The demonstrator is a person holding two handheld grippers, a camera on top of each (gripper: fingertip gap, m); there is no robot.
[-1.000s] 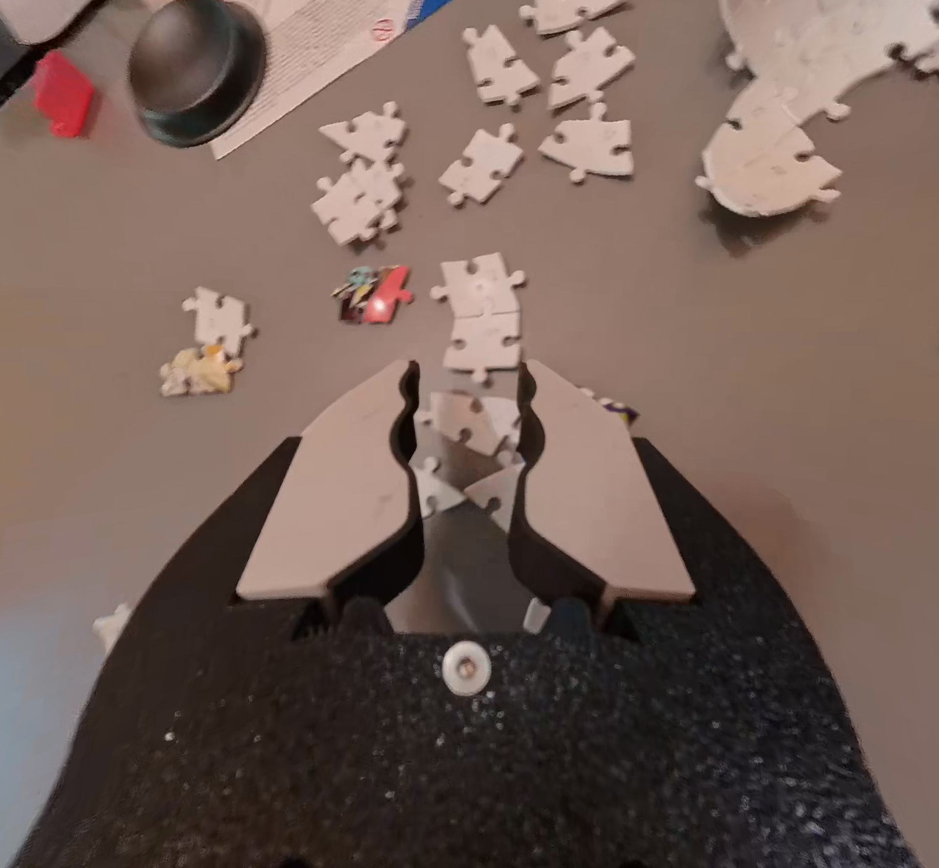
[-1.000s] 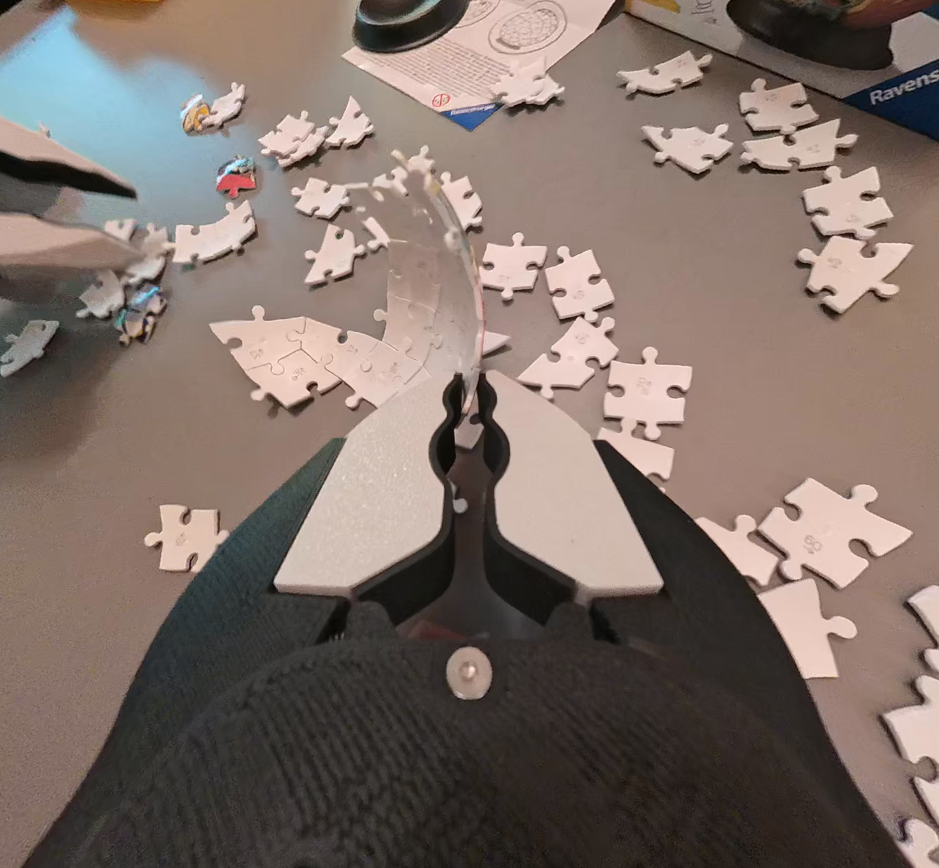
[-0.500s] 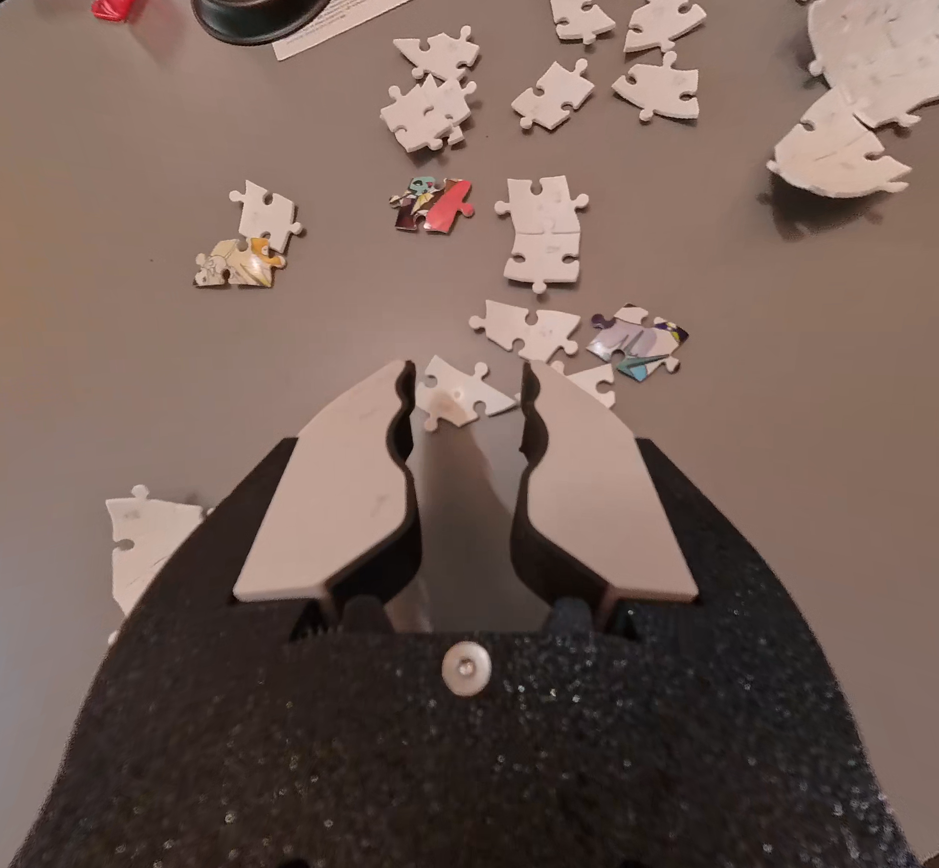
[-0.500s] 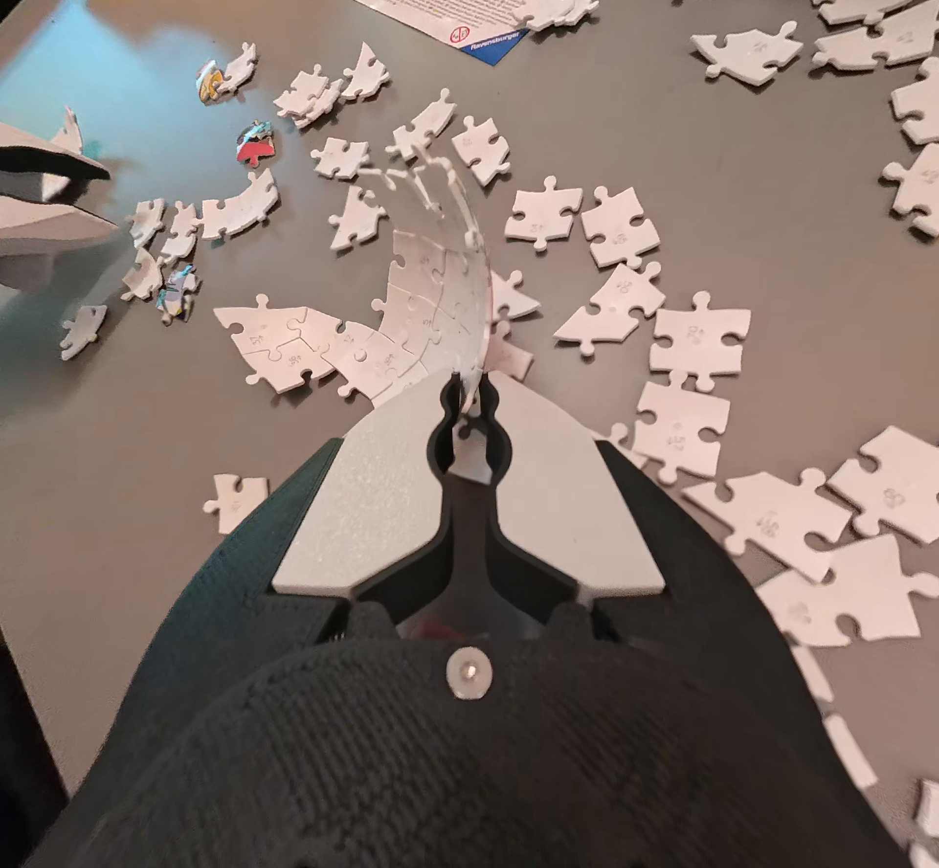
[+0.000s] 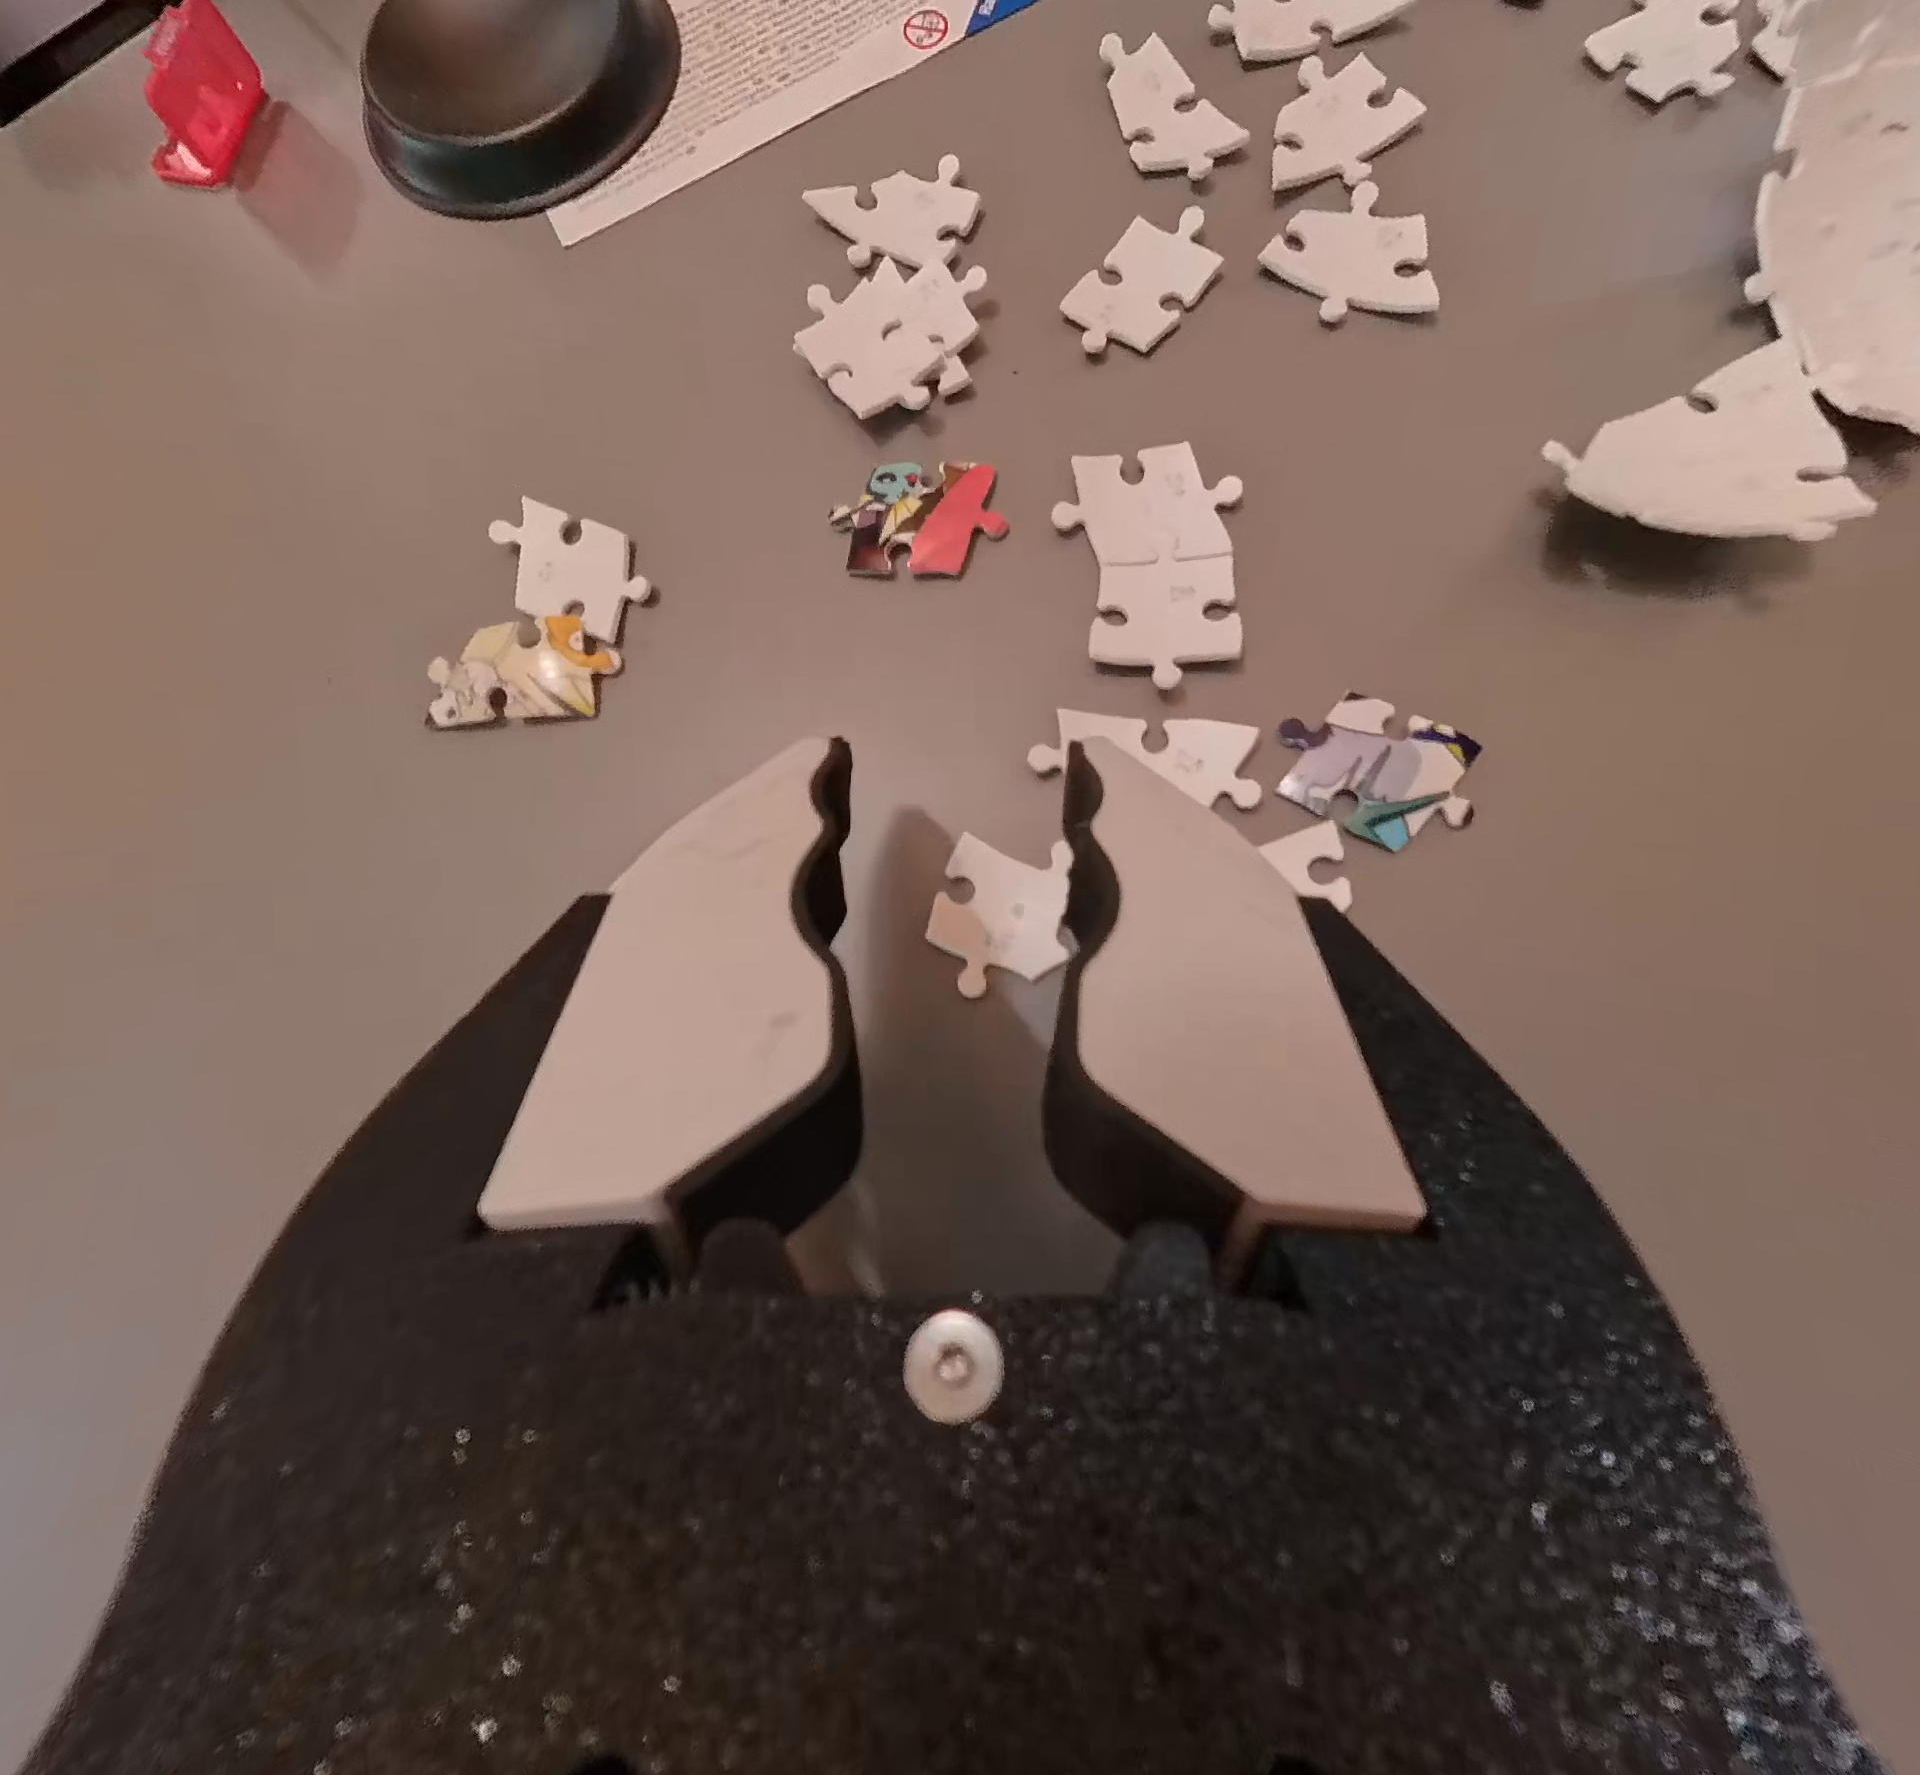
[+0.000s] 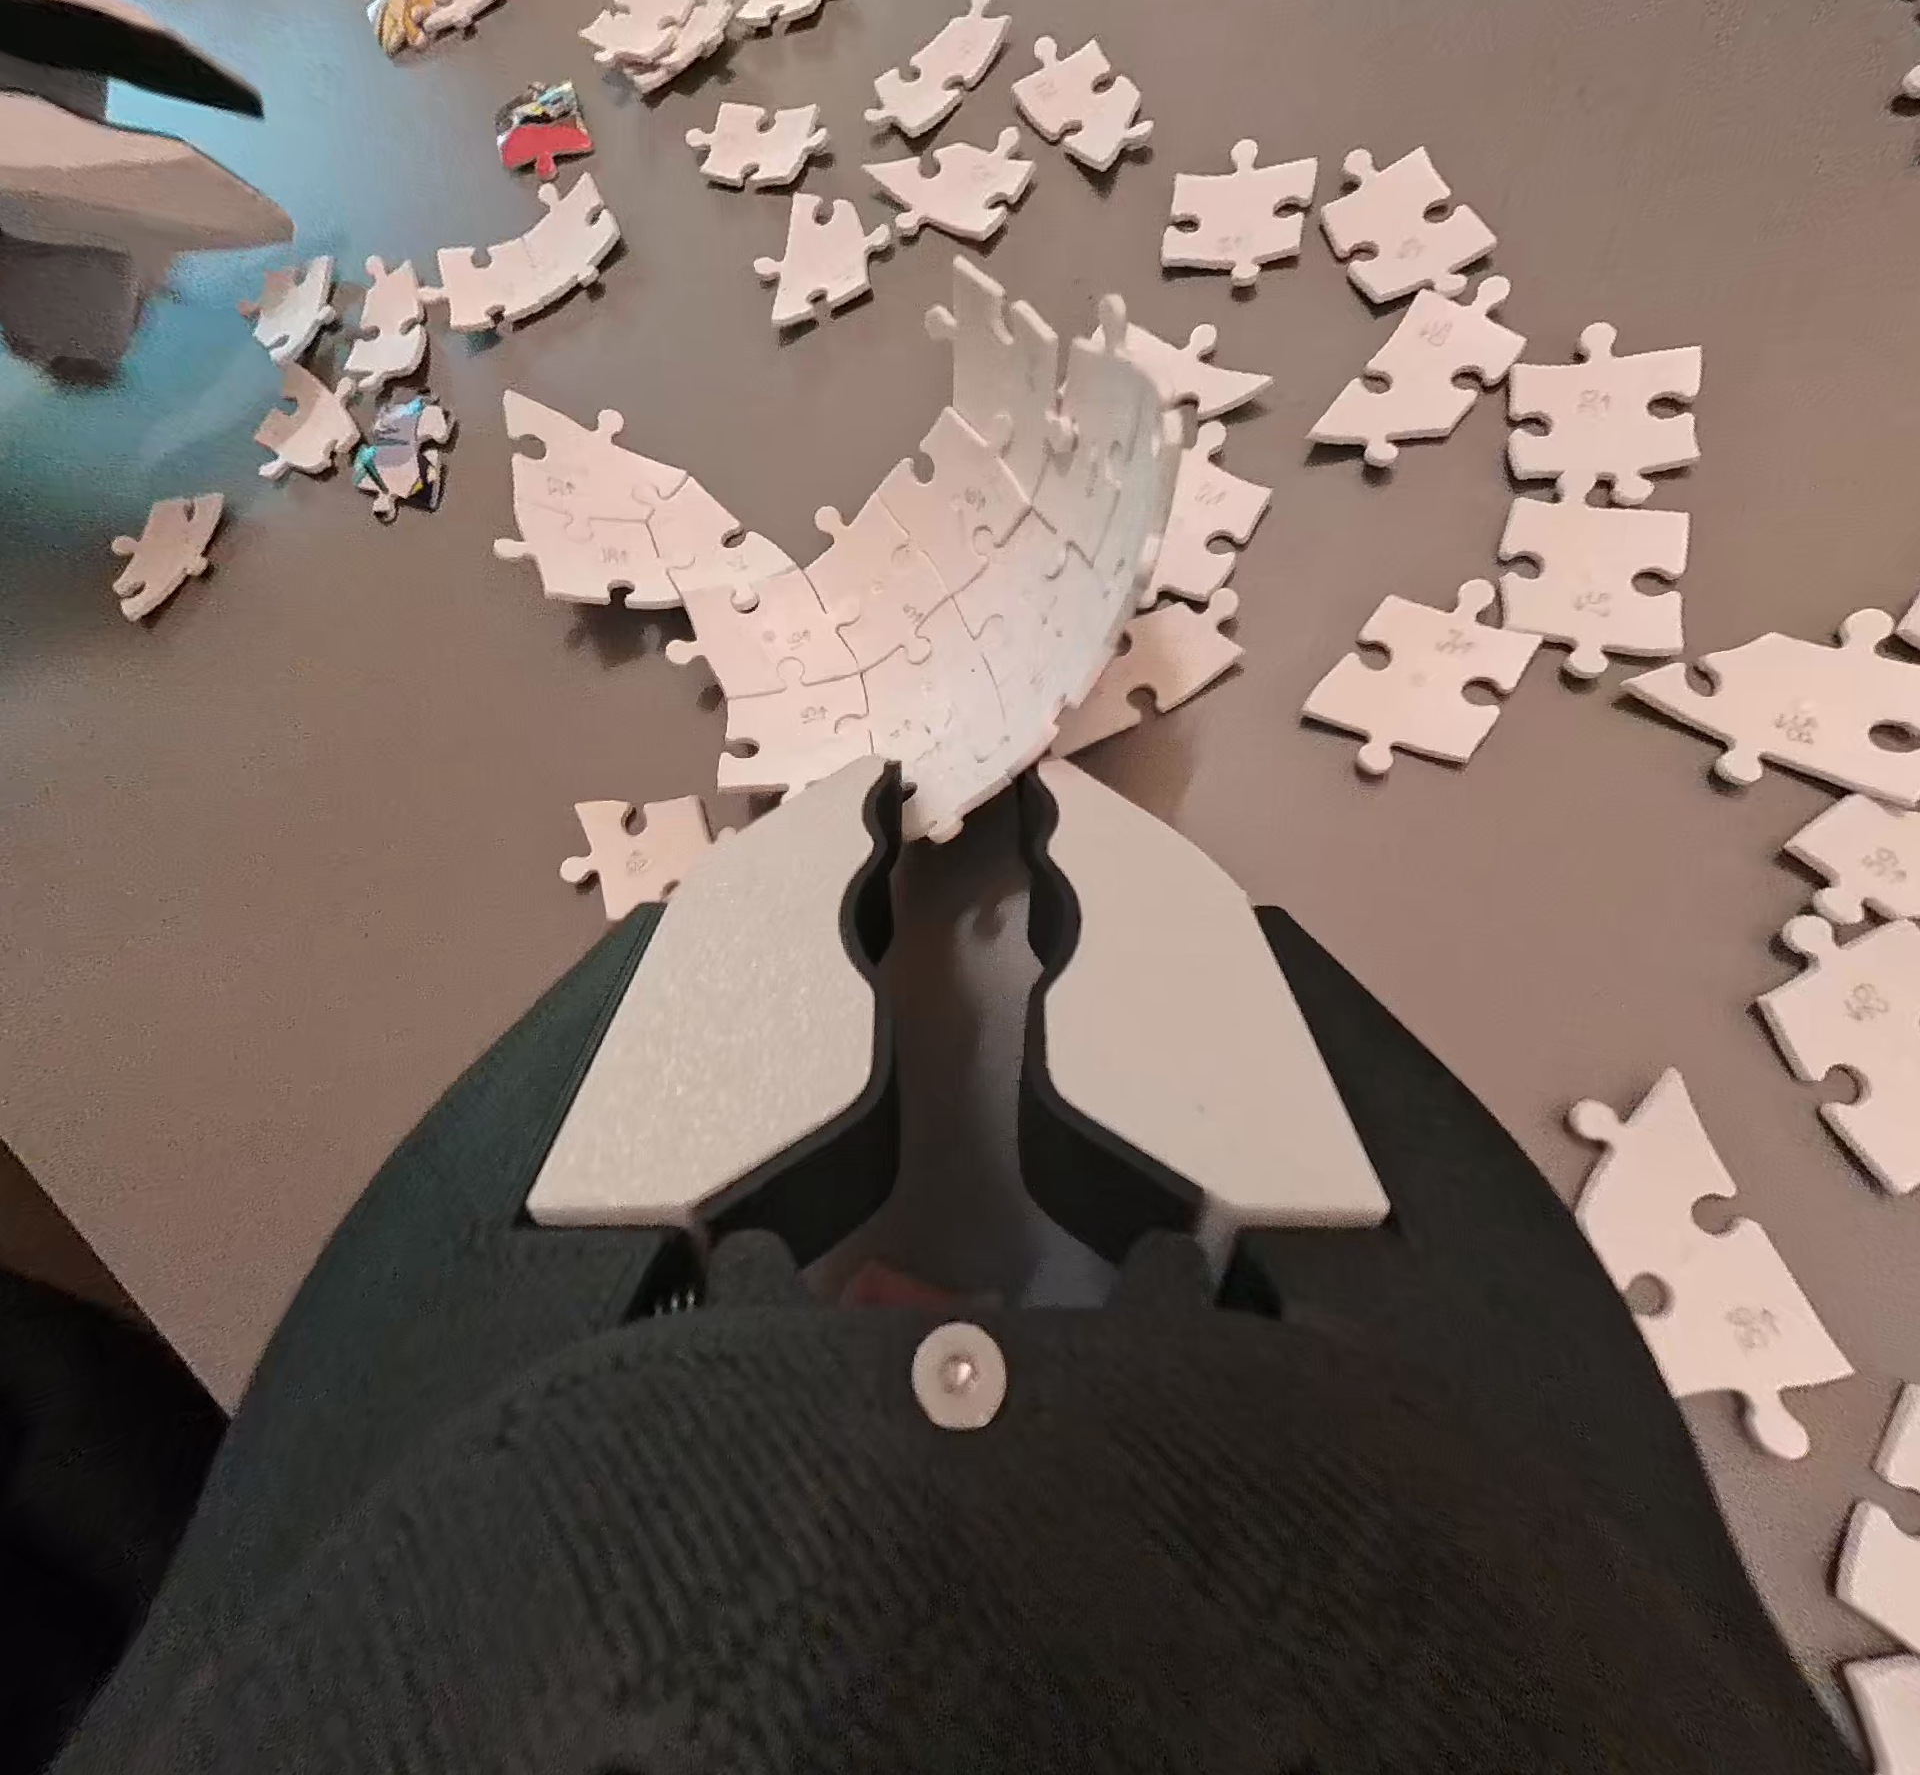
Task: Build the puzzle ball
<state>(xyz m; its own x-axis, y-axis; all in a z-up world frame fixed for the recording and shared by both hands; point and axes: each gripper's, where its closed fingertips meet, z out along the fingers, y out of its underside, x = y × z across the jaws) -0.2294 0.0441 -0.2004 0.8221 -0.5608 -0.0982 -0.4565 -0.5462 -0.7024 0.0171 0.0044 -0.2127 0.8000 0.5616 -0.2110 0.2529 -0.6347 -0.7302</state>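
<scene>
Nearest, my left gripper (image 5: pixel 958 790): jaws apart, empty, a blank single piece (image 5: pixel 1000 906) on the table (image 5: pixel 312 478) between the fingers. My right gripper (image 6: pixel 956 795): jaws slightly parted around the lower edge of the curved shell section (image 6: pixel 966 582); whether they pinch it I cannot tell. Beyond, at 12 o'clock, a joined pair (image 5: pixel 1158 567); at 11, the black stand (image 5: pixel 514 63) on the instruction sheet (image 5: pixel 831 21). Status, as I judge it: one partial shell assembled, most pieces loose, the ball far from finished.
</scene>
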